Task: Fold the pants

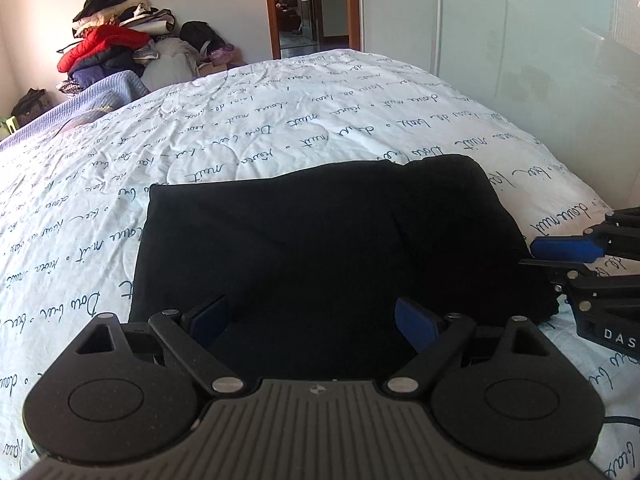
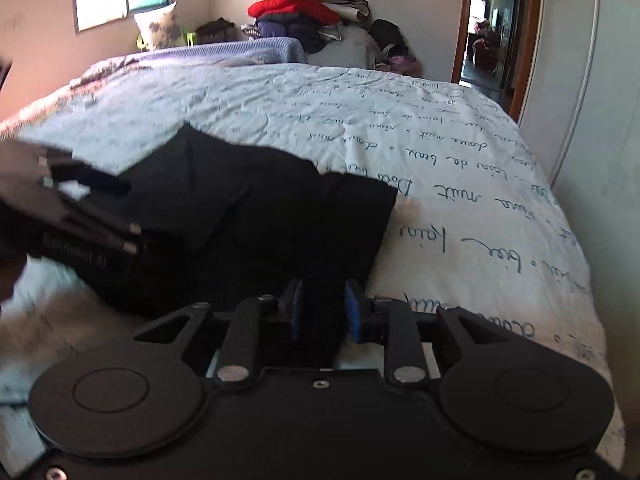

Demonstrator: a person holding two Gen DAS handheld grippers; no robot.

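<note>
One black pants (image 1: 328, 240) bundle lies folded, squarish.

Folded pants (image 1: 320, 240) lie on the bed (image 1: 280, 120); a clothes pile (image 1: 116, 40) stands behind it, a doorway (image 1: 308, 4) to the pile's right.

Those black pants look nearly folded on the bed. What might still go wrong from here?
The right gripper has its blue pads on either side of a strip of the black pants. If the cloth is caught as it moves away, the bundle may be dragged open. The left gripper hangs open over the near edge; brushing it might rumple the fold. The far corner already looks uneven.
</note>
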